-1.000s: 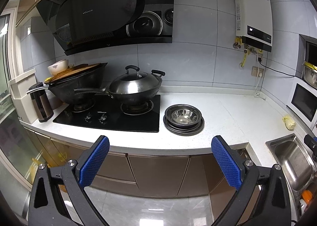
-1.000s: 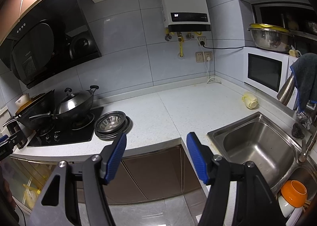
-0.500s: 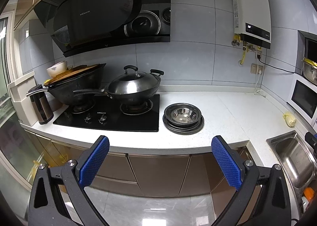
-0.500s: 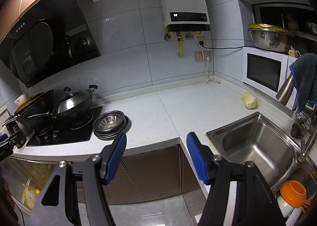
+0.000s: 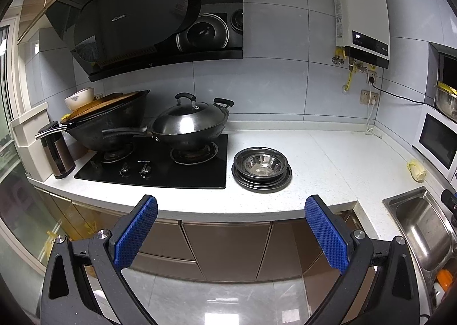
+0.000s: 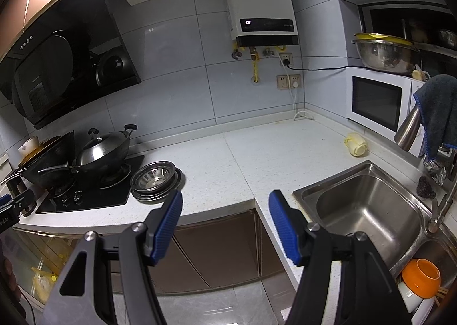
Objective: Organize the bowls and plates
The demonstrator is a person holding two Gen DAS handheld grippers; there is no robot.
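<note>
We saw a white bench (image 5: 328, 159) running ahead of both sets of jaws, bending toward a steel sink (image 6: 368, 211) ahead and right of the right jaws. Beyond the left jaws sat a black hob (image 5: 160, 168) bearing a lidded wok (image 5: 188, 122) and a larger dark wok (image 5: 108, 122). Just right of that hob, ahead of the left jaws, metal plates and bowls (image 5: 262, 165) stood nested in one stack, bowls on top. That neat stack would fit a finished sorting or one awaiting a move elsewhere; we could not tell which. An orange cup (image 6: 420, 270) lay by the sink. The left gripper (image 5: 228, 233) was spread wide and held nothing; the right gripper (image 6: 225, 225) was likewise parted and empty. Nothing stood between jaws and stack.
</note>
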